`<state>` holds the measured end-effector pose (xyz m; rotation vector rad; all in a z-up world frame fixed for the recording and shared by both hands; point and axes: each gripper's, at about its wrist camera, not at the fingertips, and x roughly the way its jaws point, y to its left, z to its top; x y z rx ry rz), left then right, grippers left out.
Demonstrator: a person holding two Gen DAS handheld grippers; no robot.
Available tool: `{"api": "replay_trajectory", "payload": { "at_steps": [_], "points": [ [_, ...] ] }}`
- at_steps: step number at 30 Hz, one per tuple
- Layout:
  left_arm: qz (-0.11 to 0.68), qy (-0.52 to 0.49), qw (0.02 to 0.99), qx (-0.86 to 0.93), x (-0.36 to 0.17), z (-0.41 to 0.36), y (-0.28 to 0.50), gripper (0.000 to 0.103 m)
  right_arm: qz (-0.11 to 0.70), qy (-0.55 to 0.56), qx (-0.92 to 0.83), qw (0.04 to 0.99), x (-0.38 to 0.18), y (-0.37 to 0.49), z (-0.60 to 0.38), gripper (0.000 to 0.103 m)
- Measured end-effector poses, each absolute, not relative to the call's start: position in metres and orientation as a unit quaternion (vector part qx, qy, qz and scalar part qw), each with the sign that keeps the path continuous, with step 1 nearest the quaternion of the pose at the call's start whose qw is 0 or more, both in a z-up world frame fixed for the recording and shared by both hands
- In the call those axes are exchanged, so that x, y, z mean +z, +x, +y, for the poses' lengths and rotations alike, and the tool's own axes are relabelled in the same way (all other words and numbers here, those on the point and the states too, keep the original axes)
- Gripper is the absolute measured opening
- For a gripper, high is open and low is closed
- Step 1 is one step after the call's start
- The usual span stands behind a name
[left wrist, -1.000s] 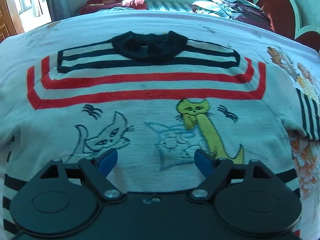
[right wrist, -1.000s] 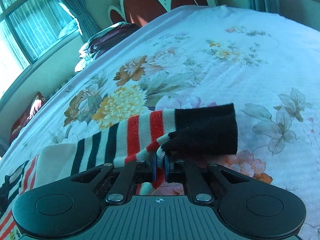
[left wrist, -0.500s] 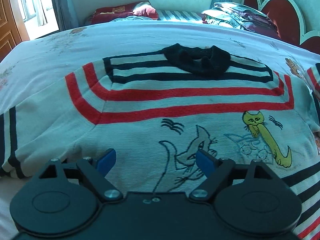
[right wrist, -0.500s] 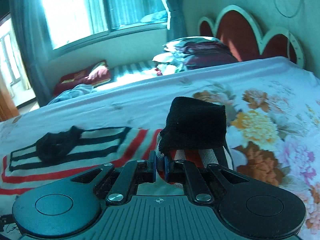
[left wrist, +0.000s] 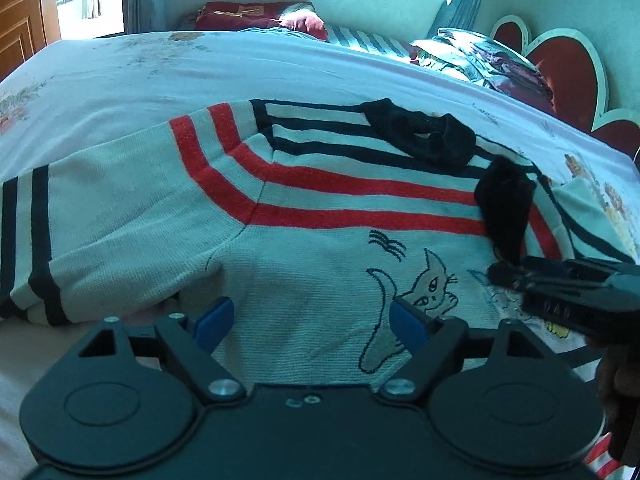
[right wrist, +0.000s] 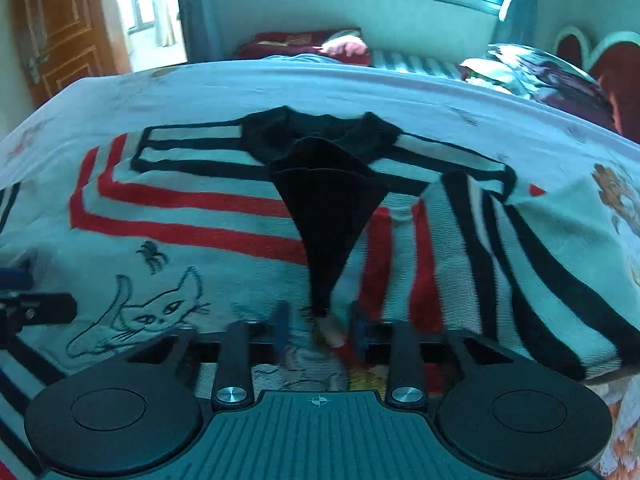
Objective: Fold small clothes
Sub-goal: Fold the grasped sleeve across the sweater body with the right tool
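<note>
Now your right gripper [right wrist: 320, 326] was opening its jaws, the sleeve's black cuff [right wrist: 328, 216] between the pads and fanning ahead of them across the striped cat sweater [right wrist: 192, 216] on the floral bedsheet [right wrist: 280, 84]. Your left gripper [left wrist: 308, 316] stood wide open and held nothing, poised over the sweater's front, its other sleeve [left wrist: 60, 236] to its left.
</note>
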<state>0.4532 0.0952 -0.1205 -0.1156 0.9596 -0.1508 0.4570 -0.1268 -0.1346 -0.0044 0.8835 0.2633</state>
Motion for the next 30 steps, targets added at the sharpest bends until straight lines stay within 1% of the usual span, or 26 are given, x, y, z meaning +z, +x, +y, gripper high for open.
{"api": "replay_trajectory", "payload": {
  "at_steps": [1,4,6,7,8,10,14,16,17,18,19,22,24,25,30],
  "points": [
    [0.455,-0.067,0.884,-0.085,-0.119,0.092,0.454,0.085,0.416,0.001,0.139,0.899,-0.132,0.452,-0.125,0.055],
    [0.444,-0.096,0.883,-0.117,-0.116,0.077,0.46,0.085,0.39,0.011,0.134,0.911,-0.123,0.439,-0.131,0.055],
    [0.442,-0.103,0.88,-0.137,-0.116,0.059,0.468,0.082,0.378,0.037,0.119,0.918,-0.118,0.433,-0.148,0.055],
    [0.444,-0.103,0.878,-0.143,-0.118,0.05,0.472,0.081,0.374,0.045,0.109,0.92,-0.117,0.432,-0.157,0.049],
    [0.447,-0.104,0.876,-0.15,-0.121,0.039,0.478,0.078,0.372,0.055,0.097,0.922,-0.112,0.428,-0.171,0.041],
    [0.458,-0.121,0.866,-0.162,-0.127,0.023,0.49,0.073,0.363,0.075,0.068,0.926,-0.107,0.423,-0.196,0.036],
    [0.455,-0.151,0.86,-0.174,-0.13,0.002,0.506,0.072,0.33,0.112,0.005,0.937,-0.092,0.413,-0.246,0.036],
    [0.46,-0.144,0.859,-0.173,-0.134,-0.01,0.512,0.069,0.321,0.132,-0.02,0.938,-0.086,0.409,-0.268,0.036],
    [0.468,-0.134,0.857,-0.168,-0.137,-0.015,0.516,0.057,0.321,0.14,-0.029,0.936,-0.084,0.406,-0.28,0.036],
    [0.478,-0.125,0.853,-0.165,-0.14,-0.02,0.521,0.04,0.323,0.145,-0.036,0.934,-0.084,0.405,-0.289,0.036],
    [0.485,-0.12,0.851,-0.16,-0.143,-0.025,0.525,0.036,0.326,0.147,-0.044,0.933,-0.084,0.404,-0.296,0.036],
    [0.484,-0.105,0.855,-0.154,-0.145,-0.031,0.53,0.028,0.334,0.158,-0.054,0.928,-0.087,0.401,-0.312,0.036],
    [0.48,-0.094,0.858,-0.155,-0.144,-0.035,0.531,0.008,0.339,0.164,-0.058,0.925,-0.09,0.398,-0.32,0.036],
    [0.476,-0.096,0.86,-0.157,-0.142,-0.035,0.531,0.006,0.342,0.167,-0.059,0.923,-0.092,0.397,-0.323,0.036],
    [0.418,-0.102,0.895,-0.118,-0.114,0.003,0.52,0.006,0.355,0.168,-0.058,0.918,-0.098,0.4,-0.324,0.036]
  ]
}}
